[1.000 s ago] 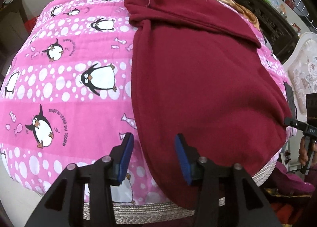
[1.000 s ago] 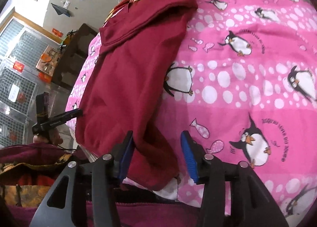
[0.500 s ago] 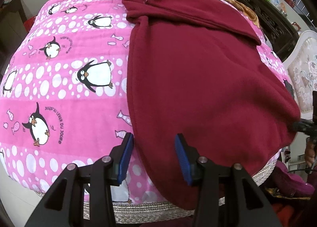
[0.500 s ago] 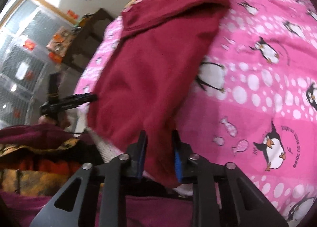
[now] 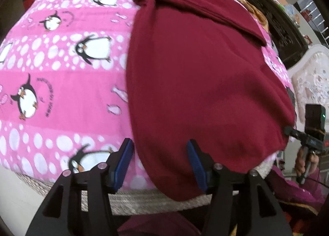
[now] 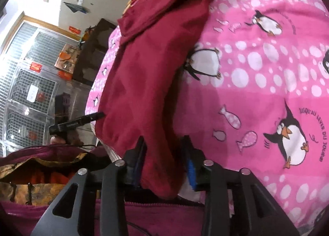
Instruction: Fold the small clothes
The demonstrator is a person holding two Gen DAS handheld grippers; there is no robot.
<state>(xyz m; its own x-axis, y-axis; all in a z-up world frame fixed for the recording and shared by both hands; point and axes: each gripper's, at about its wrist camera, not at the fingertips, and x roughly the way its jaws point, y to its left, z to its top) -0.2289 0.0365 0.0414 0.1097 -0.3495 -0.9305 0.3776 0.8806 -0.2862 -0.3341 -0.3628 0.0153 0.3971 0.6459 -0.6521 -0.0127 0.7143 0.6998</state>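
A dark red garment (image 5: 201,75) lies lengthwise on a pink penguin blanket (image 5: 61,83), its sleeve folded across the top. My left gripper (image 5: 160,164) is open, its blue pads either side of the garment's near hem corner at the blanket's edge. My right gripper (image 6: 164,166) is shut on the other near hem corner of the garment (image 6: 148,67) and lifts that edge a little off the blanket (image 6: 267,75). The left gripper's handle also shows in the right wrist view (image 6: 76,122), held beside the hem.
A woven mat edge (image 5: 144,201) runs under the blanket's near side. A dark cabinet (image 5: 283,30) and a white patterned chair back (image 5: 312,83) stand on the right. Metal grille doors (image 6: 30,75) and a dark shelf (image 6: 92,50) stand beyond the bed.
My right gripper closed on the garment's near hem corner and raised it. My left gripper stayed open and moved in closer around the other hem corner.
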